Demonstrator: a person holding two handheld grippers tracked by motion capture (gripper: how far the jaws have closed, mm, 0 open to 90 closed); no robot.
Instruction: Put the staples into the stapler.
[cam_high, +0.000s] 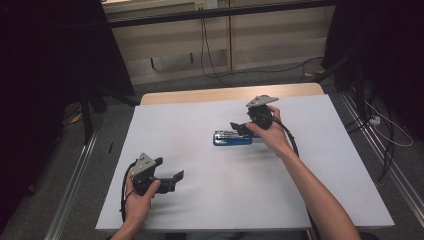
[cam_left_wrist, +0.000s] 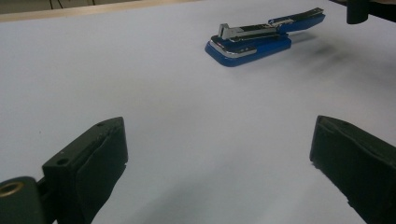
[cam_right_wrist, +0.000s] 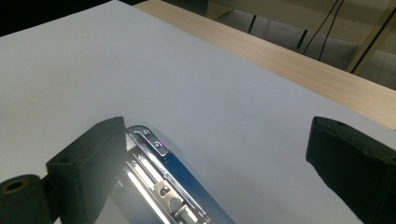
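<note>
On matte white table (cam_high: 200, 210), glossy blue/chrome stapler (cam_high: 232, 137), wedge-shaped

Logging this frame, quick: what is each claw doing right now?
Left claw: open, holding nothing, hovering over the white table.
Right claw: open, holding nothing, at the blue stapler.

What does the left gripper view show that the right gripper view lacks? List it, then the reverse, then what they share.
Left gripper view alone: the whole blue metal-topped stapler, lying apart from the wide-open left gripper. Right gripper view alone: the stapler's shiny metal channel up close beside one finger of the open right gripper, plus the bare wooden table edge. Both: the white table surface.
</note>
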